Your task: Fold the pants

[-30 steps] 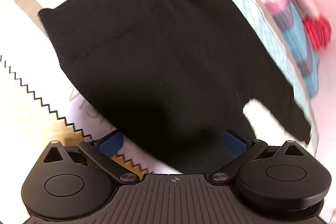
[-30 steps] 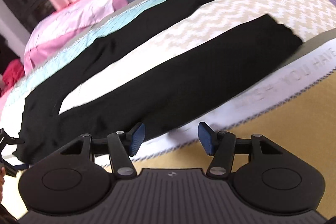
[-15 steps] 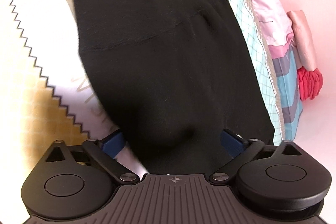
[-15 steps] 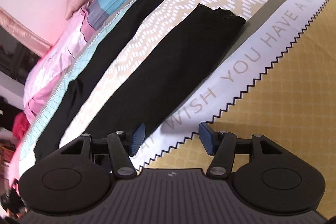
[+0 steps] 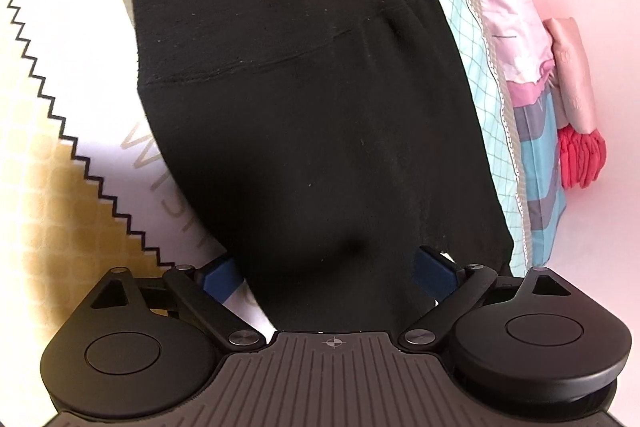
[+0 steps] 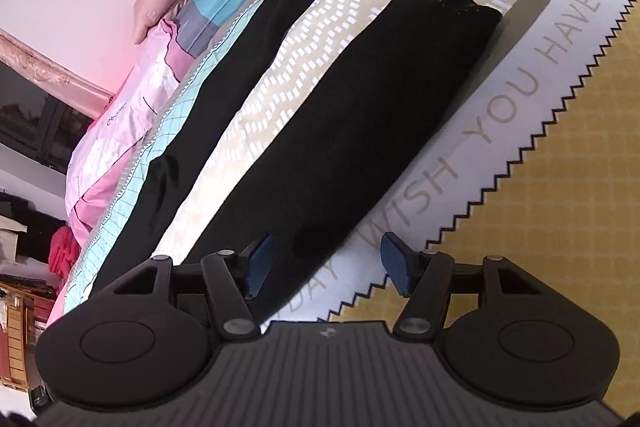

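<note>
0 folds so far | pants (image 6: pixel 360 131) flat, 2 legs apart ahead of right gripper (image 6: pixel 326 263) | left gripper (image 5: pixel 330 273) over waistband | both gaping, holding nothing

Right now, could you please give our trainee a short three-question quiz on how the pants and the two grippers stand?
1. True or false: the black pants are already folded in half.
2. Which part of the pants lies ahead of the left gripper: A waistband, B leg cuffs?
3. What lies under the pants?

Key: 1 false, both legs lie spread apart. 2 A. 3 a patterned bedspread with printed lettering.
</note>
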The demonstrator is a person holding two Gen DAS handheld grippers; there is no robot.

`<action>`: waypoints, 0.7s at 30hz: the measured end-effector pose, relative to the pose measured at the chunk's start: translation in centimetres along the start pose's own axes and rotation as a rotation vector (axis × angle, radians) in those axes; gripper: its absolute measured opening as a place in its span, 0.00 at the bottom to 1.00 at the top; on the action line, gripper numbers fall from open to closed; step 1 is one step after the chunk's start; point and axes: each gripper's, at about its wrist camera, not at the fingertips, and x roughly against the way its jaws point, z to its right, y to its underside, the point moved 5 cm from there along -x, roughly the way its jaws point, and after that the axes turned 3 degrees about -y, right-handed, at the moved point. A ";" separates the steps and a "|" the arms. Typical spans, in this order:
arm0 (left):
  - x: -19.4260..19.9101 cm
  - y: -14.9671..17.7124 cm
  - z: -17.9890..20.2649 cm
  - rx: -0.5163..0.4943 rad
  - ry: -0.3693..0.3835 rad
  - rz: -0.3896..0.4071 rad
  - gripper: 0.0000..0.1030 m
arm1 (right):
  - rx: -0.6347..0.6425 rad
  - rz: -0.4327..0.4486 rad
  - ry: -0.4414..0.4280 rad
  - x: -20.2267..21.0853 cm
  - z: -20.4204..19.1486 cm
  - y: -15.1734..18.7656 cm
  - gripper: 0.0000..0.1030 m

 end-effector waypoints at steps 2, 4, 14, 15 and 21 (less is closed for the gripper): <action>0.1 0.0 -0.2 -0.003 0.004 0.000 1.00 | -0.017 0.007 -0.006 -0.3 0.1 -0.4 0.64; 0.1 -0.1 -0.3 0.006 0.010 0.008 1.00 | -0.039 0.025 -0.018 -0.6 0.2 -0.8 0.63; 0.1 0.5 1.2 -0.148 -0.019 0.061 1.00 | -0.192 0.074 -0.086 -1.5 1.8 -2.0 0.49; 0.1 0.5 1.3 -0.146 -0.014 0.064 1.00 | -0.204 0.068 -0.089 -1.4 2.0 -1.9 0.47; -0.4 0.1 1.6 -0.146 -0.038 0.066 1.00 | -0.190 0.052 -0.093 -1.4 2.2 -1.5 0.44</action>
